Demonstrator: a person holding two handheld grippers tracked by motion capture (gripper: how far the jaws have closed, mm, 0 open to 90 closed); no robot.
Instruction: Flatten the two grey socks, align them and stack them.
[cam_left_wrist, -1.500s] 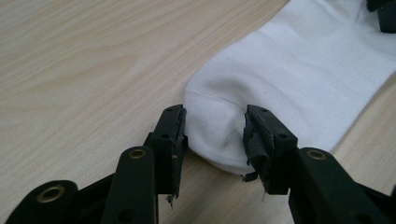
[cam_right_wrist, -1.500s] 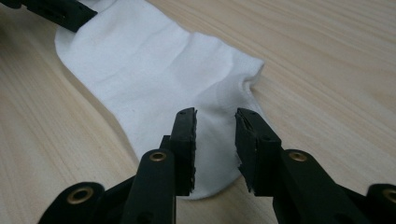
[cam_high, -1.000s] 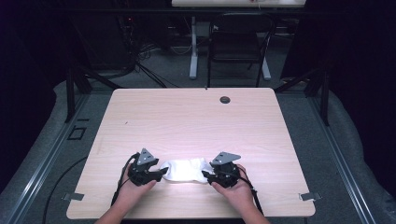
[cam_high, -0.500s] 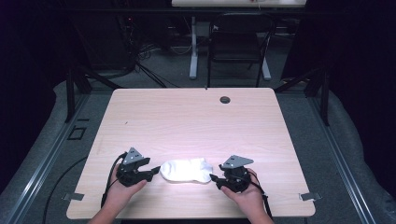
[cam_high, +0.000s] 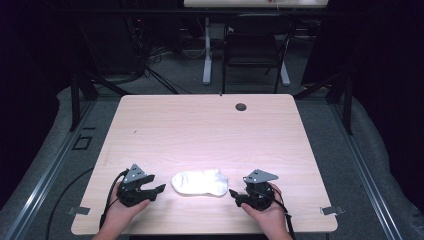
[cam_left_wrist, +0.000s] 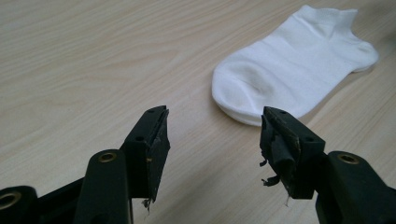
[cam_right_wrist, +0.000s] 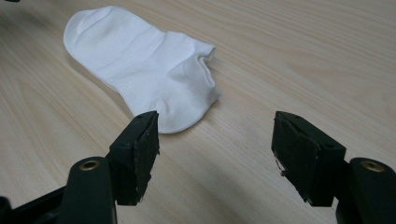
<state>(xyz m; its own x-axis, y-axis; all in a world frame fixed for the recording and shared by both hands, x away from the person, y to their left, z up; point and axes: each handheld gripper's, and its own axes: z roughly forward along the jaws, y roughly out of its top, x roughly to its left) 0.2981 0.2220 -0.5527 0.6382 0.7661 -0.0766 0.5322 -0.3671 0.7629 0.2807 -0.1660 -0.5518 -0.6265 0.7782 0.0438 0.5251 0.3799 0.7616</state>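
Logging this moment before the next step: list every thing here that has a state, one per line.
white sock: lying flat on the table, free of both grippers.
left gripper: jaws open, nothing between them.
right gripper: jaws just opened wide, nothing between them.
table: bare apart from the sock.

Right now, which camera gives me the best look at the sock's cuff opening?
The right gripper view: the white sock lies with its cuff end nearest that camera, the opening plain to see. The left gripper view shows the sock toe first, with the cuff at the far end. The high view shows the whole sock, small, between both grippers.
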